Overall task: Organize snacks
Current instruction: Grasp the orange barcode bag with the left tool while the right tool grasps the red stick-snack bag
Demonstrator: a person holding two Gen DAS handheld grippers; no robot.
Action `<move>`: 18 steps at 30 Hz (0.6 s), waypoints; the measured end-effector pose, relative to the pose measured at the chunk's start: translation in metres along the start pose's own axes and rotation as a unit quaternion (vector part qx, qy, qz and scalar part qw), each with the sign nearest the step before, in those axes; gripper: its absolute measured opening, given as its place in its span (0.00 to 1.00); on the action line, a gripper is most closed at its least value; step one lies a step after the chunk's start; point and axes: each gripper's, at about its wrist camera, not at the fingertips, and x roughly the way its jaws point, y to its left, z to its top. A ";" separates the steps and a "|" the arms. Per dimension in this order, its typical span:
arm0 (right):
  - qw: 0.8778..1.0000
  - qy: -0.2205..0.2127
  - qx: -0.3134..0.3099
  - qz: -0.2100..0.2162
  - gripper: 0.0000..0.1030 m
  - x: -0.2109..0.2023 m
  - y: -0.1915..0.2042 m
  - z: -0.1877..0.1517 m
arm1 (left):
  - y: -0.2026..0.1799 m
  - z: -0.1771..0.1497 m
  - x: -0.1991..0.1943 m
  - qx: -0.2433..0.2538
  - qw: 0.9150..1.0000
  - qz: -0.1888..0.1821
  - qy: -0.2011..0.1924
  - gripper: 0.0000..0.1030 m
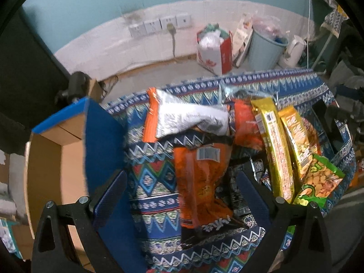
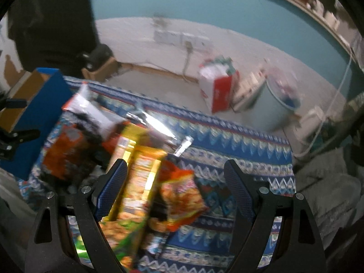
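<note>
Several snack packets lie in a heap on a patterned blue cloth. My left gripper is open, its fingers either side of an orange-and-black packet without touching it. Behind that lies an orange packet with a white back, and to the right are yellow packets and a green peanut packet. In the blurred right wrist view my right gripper is open over a yellow packet and an orange packet. An open cardboard box with blue flaps stands at the left.
On the floor beyond the table edge stand a red-and-white bag, a pale blue bin and a white kettle. Wall sockets sit on the tiled wall. A dark cabinet stands left. Bare cloth lies right of the heap.
</note>
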 end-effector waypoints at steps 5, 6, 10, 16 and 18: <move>0.999 0.047 0.025 -0.003 0.83 0.033 -0.024 -0.009 | -0.012 -0.003 0.030 0.011 0.999 -0.007 0.041 0.96; 0.998 0.062 0.026 0.002 0.83 0.042 -0.026 -0.013 | -0.013 -0.003 0.034 0.011 0.999 -0.007 0.046 0.96; 0.994 0.104 0.006 0.012 0.82 0.066 -0.025 -0.027 | -0.015 -0.006 0.054 0.007 0.997 -0.022 0.073 0.96; 0.990 0.141 -0.018 0.026 0.82 0.095 -0.019 -0.037 | -0.016 -0.009 0.079 -0.002 0.994 -0.034 0.106 0.96; 0.989 0.144 -0.019 0.033 0.82 0.102 -0.020 -0.040 | -0.015 -0.010 0.087 -0.003 0.993 -0.033 0.115 0.96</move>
